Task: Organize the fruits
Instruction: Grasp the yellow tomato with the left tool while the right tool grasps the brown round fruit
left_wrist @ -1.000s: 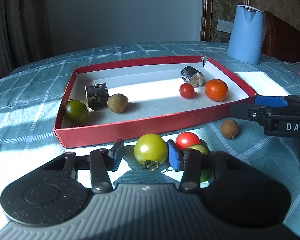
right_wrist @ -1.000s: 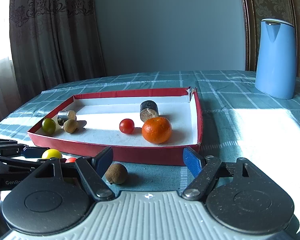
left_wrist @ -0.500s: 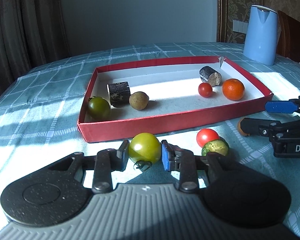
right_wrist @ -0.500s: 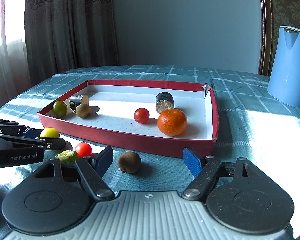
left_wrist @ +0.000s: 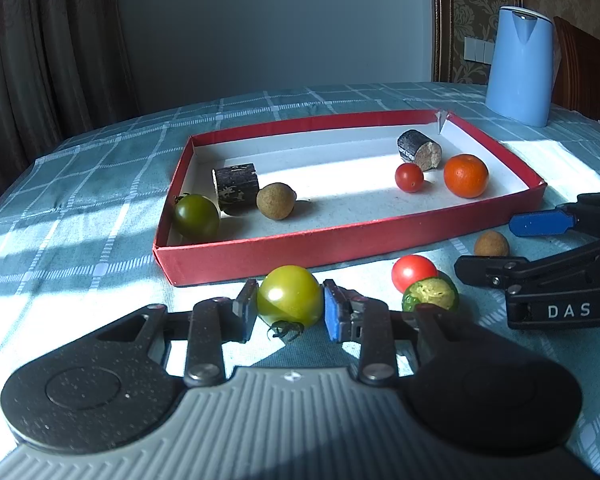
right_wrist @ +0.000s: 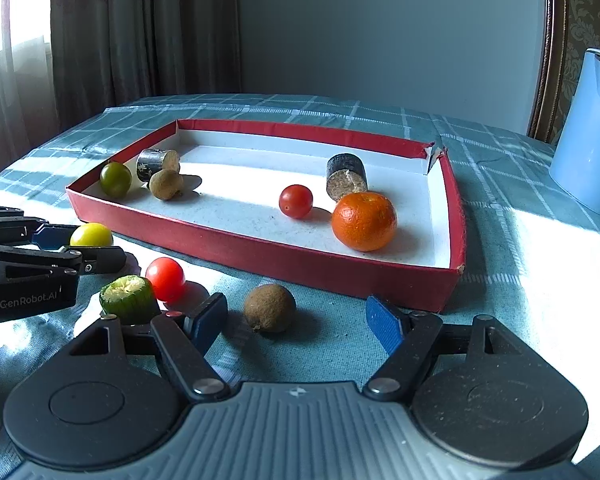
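A counter [left_wrist: 80, 184] draped in a teal checked cloth stands before a grey wall and brown curtains, with sunlight falling across its near part. A blue jug [left_wrist: 518, 66] rests at the far right. A shallow red tray [left_wrist: 340, 240] with a white floor lies in the middle of the counter. Inside it, at the left end, are a dark green tomato [left_wrist: 196, 216], a black cylinder [left_wrist: 236, 188] and a brown round fruit [left_wrist: 276, 201], set close together; at the right end are a second dark cylinder [left_wrist: 419, 150], a small red tomato [left_wrist: 409, 177] and an orange [left_wrist: 466, 175].

The left claw [left_wrist: 290, 311] points forward and downward toward the tray's near wall, both pads clamped on a yellow-green tomato [left_wrist: 290, 296] with its stalk end turned down, just in front of the tray; its jaws have just been closing. To its right on the cloth lie a red tomato [left_wrist: 414, 273] and a cut green fruit [left_wrist: 431, 295], touching each other, and farther right a brown fruit [right_wrist: 270, 308].

The right claw [right_wrist: 296, 322] also tilts forward and downward, its jaws wide apart though just now narrowing slightly. The brown fruit on the cloth sits between the two blue pads [right_wrist: 384, 324], nearer the left one, with clear gaps on both sides, so nothing is gripped. In the left wrist view the right claw enters from the right edge, level with that fruit.
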Demonstrator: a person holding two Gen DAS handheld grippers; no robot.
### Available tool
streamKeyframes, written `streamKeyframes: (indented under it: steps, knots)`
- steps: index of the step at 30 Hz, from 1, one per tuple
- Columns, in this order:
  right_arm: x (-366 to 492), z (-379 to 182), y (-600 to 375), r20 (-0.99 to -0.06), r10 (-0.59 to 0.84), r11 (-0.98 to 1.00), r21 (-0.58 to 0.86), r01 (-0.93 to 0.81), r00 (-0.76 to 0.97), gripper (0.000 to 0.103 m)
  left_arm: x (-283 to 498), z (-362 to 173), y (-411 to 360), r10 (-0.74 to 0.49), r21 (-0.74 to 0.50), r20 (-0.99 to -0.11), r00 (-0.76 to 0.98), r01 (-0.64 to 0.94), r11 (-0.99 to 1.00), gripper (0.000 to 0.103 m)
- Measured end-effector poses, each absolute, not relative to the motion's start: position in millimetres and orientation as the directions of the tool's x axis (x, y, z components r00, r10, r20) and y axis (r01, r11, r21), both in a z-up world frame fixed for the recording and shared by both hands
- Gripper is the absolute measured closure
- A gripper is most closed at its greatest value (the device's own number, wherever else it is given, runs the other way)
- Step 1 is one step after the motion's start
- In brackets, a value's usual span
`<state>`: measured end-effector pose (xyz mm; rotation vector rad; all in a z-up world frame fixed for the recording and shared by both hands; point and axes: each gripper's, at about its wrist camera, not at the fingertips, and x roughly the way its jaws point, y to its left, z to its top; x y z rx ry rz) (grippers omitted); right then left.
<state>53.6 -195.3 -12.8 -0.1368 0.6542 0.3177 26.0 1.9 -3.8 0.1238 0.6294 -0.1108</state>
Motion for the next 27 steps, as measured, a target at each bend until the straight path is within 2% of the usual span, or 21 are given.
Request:
streamKeyframes:
  steps: [1, 4, 6, 9, 22, 27]
  knots:
    - [53.8, -12.7, -194.6, -0.617, 0.248, 0.942, -0.026, -0.334, 0.747, 0.03, 26.0, -3.9, 1.9, -0.065, 0.082, -0.592, 0.803, 0.141, 0.987, 0.072]
    - [52.7, -12.0, -192.6, -0.61, 0.255, 0.939, -0.027, -0.341, 0.75, 0.043, 26.0, -3.9, 1.9, -0.065, 0.082, -0.592, 0.803, 0.14, 0.987, 0.072]
    - [50.5, -11.0, -191.5, -0.603, 0.267, 0.934, -0.03, -0.356, 0.752, 0.066, 25.9, -4.0, 1.6, -0.063, 0.084, -0.591, 0.804, 0.139, 0.987, 0.072]
    - [47.3, -10.9, -186.2, -0.598, 0.275, 0.924, -0.052, -0.379, 0.753, 0.077, 25.9, -4.0, 1.1, -0.061, 0.088, -0.591, 0.805, 0.14, 0.986, 0.072]
    - [43.8, -6.5, -193.9, -0.565, 0.279, 0.933, -0.03, -0.358, 0.776, 0.077, 24.2, -3.6, -1.2, -0.056, 0.106, -0.581, 0.812, 0.143, 0.984, 0.073]
    - [35.9, -0.6, -196.4, -0.518, 0.288, 0.934, -0.035, -0.357, 0.805, 0.077, 7.4, 4.6, -5.2, -0.094, 0.125, -0.504, 0.858, 0.181, 0.976, 0.073]
